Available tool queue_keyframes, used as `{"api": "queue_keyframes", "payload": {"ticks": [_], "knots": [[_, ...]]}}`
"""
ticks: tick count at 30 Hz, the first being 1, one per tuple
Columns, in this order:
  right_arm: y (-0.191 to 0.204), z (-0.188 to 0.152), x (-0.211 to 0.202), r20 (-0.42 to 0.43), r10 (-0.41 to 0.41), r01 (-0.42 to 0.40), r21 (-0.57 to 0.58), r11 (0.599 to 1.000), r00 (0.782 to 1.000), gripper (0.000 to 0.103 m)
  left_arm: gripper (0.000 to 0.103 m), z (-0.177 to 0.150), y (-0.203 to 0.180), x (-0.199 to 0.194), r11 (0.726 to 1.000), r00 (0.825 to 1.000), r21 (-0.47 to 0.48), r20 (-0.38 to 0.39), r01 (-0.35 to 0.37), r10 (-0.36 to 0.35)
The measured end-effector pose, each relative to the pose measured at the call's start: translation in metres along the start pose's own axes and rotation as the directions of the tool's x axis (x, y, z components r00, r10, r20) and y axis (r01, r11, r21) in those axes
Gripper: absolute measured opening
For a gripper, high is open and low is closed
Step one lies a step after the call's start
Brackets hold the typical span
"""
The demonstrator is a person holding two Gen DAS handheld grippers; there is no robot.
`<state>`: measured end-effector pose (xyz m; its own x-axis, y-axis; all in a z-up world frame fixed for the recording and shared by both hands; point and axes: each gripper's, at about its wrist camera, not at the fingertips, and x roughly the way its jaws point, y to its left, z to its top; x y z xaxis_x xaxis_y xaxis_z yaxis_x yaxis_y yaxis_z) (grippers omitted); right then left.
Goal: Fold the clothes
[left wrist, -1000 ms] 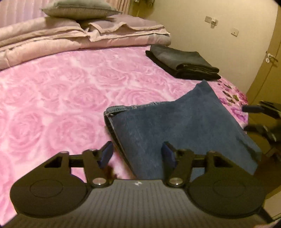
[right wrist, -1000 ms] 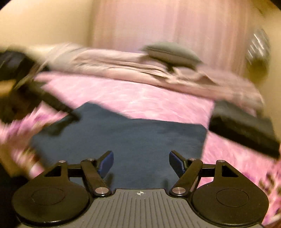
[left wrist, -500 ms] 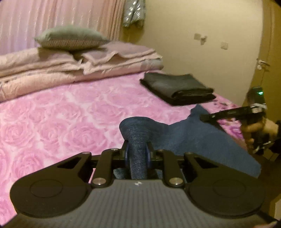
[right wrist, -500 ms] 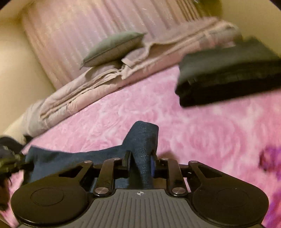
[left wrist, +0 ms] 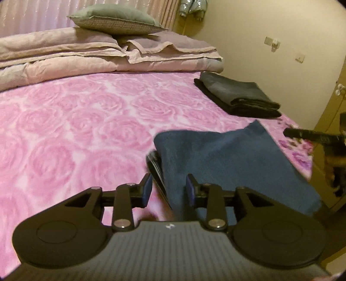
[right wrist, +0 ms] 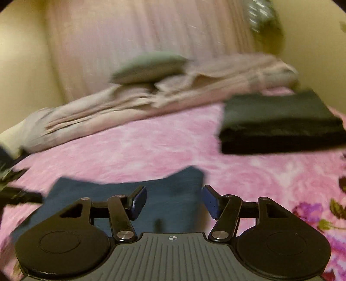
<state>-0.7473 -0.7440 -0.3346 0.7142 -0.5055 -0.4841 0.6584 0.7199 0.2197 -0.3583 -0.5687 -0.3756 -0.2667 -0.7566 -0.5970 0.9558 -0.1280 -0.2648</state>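
A blue denim garment lies folded on the pink rose bedspread, near the bed's right edge. My left gripper hovers over the garment's near left edge. Its jaws are opening, and the cloth edge runs between the fingers without being pressed. In the right wrist view the same denim lies under my right gripper, whose jaws are opening with nothing gripped. The right gripper shows at the far right of the left wrist view, and the left gripper at the left edge of the right wrist view.
A folded dark grey garment sits further back by the bed's right side, also seen as a dark stack. A folded pinkish quilt and a grey-green pillow fill the head of the bed. A door stands beyond the bed's right edge.
Half a second ago both grippers were shut on raised folds of the denim. Both have since let go, and the cloth has dropped flat onto the bed.
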Motion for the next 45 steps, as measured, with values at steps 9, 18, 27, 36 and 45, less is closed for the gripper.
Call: {"api": "queue_keyframes", "payload": {"ticks": [9,18,27,36,45], "knots": [[0.091,-0.084,-0.034,-0.171,0.132,-0.175,-0.267,0.948,0.976,0.061,0.033,-0.046,-0.029,-0.016,0.994,0.998,0.102,-0.06,0.028,-0.022],[0.103,-0.108,-0.065,-0.161,-0.03,-0.068,-0.569,0.82,0.986,0.061,0.029,-0.056,-0.084,-0.044,0.882,1.0,0.47,0.008,-0.017,0.015],[0.063,-0.107,-0.055,-0.16,-0.087,-0.021,-0.575,0.818,0.983,0.061,0.032,-0.083,-0.12,-0.028,0.706,0.997,0.706,0.003,-0.056,0.076],[0.066,-0.115,-0.065,-0.169,-0.139,0.016,-0.577,0.816,0.976,0.061,0.036,-0.101,-0.126,-0.027,0.63,0.99,0.77,0.014,-0.098,0.138],[0.107,-0.115,-0.077,-0.091,-0.072,-0.001,-0.627,0.779,0.993,0.061,0.036,-0.114,-0.138,-0.022,0.522,0.978,0.838,0.064,-0.16,0.196]]}}
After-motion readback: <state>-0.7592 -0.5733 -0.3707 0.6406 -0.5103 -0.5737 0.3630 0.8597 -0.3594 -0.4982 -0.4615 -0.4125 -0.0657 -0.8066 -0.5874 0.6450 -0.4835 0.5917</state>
